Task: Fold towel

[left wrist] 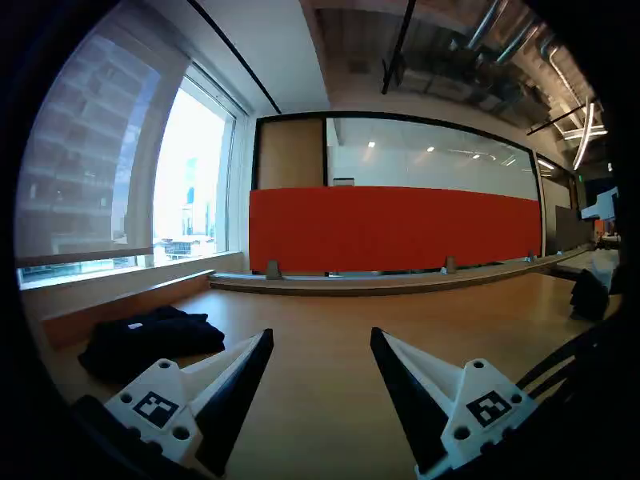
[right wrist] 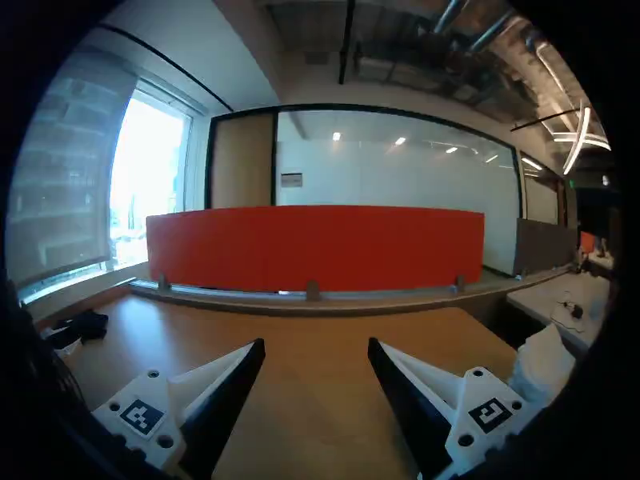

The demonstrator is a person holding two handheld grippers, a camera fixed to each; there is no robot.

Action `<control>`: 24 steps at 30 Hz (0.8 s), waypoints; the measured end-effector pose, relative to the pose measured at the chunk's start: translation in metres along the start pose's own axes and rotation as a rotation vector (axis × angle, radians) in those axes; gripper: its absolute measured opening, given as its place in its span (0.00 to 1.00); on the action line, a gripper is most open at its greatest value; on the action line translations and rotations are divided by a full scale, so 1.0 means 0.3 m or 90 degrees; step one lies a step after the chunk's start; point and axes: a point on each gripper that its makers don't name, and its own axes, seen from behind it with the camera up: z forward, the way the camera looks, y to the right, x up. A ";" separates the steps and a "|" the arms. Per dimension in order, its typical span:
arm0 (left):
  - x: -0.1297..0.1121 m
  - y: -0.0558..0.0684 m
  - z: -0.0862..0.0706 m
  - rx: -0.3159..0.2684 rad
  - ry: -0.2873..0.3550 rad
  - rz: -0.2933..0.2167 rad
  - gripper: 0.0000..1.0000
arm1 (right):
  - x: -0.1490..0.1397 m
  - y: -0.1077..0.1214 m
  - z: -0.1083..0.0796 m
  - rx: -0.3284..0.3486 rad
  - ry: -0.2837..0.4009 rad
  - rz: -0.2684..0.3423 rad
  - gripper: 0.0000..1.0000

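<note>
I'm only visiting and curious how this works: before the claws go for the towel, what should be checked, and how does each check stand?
1. The left gripper is open: ok.
2. The right gripper is open: ok.
3. Both hold nothing: ok.
4. The dark cloth is in sight on the table, left of the left gripper: ok.
5. The dark cloth lies flat: not ok, bunched.
6. Which is the towel, dark cloth or white cloth: cannot tell.

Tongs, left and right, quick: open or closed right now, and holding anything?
Left tongs: open, holding nothing.
Right tongs: open, holding nothing.
</note>
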 end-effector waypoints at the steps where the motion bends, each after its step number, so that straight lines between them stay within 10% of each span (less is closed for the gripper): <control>1: 0.000 0.000 0.000 0.000 0.000 0.000 0.90 | 0.002 0.005 -0.001 -0.001 0.002 -0.001 1.00; 24: -0.009 0.002 0.003 0.000 0.000 0.001 0.90 | -0.035 0.188 -0.030 -0.043 0.079 -0.029 1.00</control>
